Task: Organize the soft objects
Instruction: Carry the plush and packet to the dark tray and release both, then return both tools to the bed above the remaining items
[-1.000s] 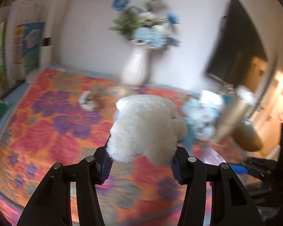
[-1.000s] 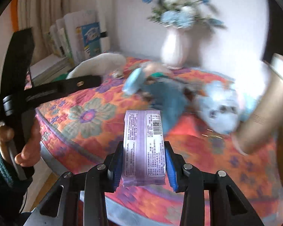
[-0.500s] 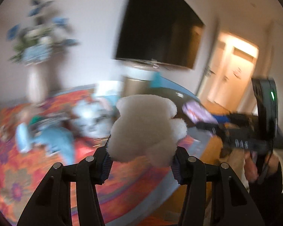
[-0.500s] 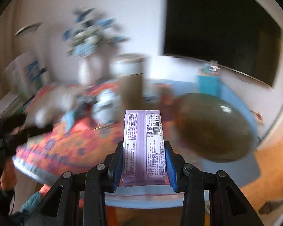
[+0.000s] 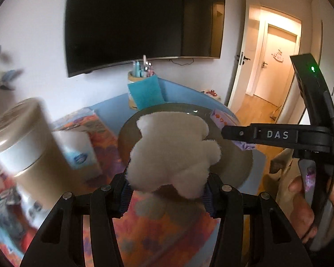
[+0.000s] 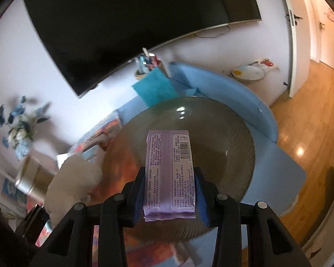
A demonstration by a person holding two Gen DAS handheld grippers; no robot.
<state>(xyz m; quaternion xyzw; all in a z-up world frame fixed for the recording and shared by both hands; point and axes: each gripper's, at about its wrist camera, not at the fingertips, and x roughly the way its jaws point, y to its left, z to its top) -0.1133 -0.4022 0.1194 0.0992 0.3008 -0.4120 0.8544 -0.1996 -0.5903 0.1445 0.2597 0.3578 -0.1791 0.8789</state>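
Observation:
My left gripper is shut on a white plush toy and holds it above the near rim of a large grey-green glass bowl. My right gripper is shut on a purple tissue pack and holds it over the same bowl. In the left wrist view the right gripper comes in from the right over the bowl, the purple pack showing at its tip. In the right wrist view the white plush shows at lower left.
A beige canister and a white tissue packet stand left of the bowl on the floral cloth. A teal cloth and a cup of pens are behind it. A vase of blue flowers stands far left.
Both grippers swung right from the floral cloth and the plush pile to the glass bowl, carrying the white plush and the purple pack. Both stay shut on their loads.

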